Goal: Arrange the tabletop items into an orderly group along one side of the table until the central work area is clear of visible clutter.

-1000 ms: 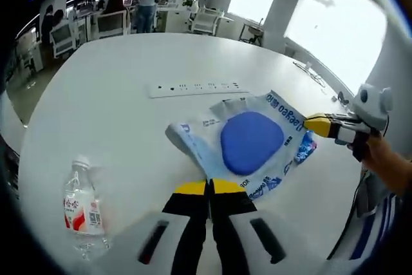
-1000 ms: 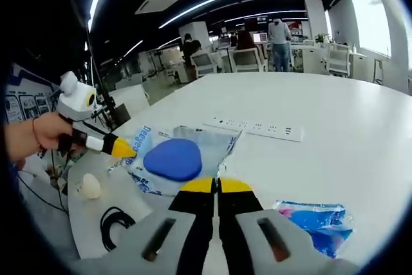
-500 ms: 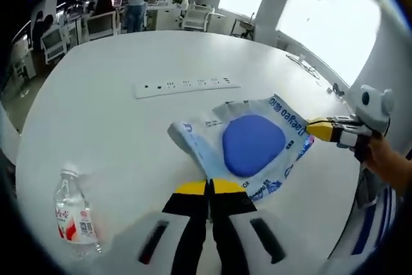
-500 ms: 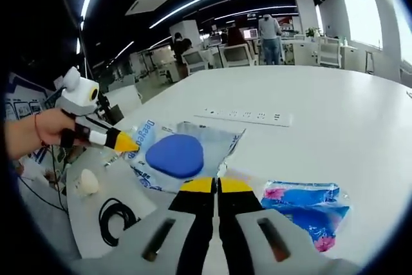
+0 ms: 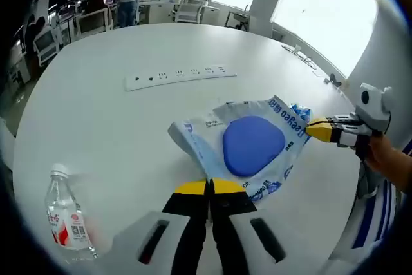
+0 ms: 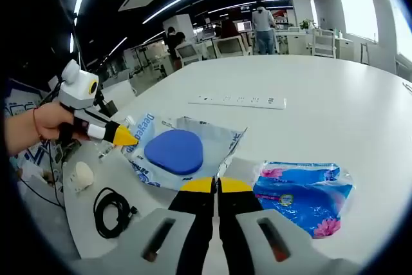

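left gripper view puts the clear bag with the blue pad just ahead of my left gripper, whose jaws are pressed together on the bag's near edge. in the right gripper view my right gripper is likewise closed at the bag's opposite edge. i judge the bag light, soft and slippery, so the film edge is the place to pinch, not the pad. beyond the bag lies the power strip; left of it stands a water bottle. the blue wipes packet sits right of the bag, a black cable left. the white table looks smooth, in an open office.
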### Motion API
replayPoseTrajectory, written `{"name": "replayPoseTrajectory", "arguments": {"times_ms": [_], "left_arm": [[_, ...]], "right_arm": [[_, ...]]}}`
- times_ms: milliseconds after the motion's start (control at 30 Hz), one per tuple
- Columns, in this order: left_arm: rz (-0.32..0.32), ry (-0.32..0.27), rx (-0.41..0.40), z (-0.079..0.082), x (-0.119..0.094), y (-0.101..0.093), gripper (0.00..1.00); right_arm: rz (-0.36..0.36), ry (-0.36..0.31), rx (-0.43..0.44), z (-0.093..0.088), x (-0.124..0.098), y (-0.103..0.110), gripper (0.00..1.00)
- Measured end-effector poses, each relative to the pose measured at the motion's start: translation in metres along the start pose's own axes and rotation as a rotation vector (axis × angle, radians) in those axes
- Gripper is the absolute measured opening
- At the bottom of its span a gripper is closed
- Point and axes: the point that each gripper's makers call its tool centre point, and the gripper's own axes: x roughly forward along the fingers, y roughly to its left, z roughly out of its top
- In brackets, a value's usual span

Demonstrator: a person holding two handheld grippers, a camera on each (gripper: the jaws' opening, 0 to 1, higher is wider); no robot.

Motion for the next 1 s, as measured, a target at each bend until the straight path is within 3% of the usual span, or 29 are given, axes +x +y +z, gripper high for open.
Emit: {"name": "replayPoseTrajectory", "arguments": {"times_ms": [1000], "left_arm": [[-0.043, 0.047, -0.015, -0.017, 0.031, 0.003, 0.00]], "right_arm": [[-0.035, 0.075, 0.032, -0.032, 0.014, -0.014, 0.00]]}}
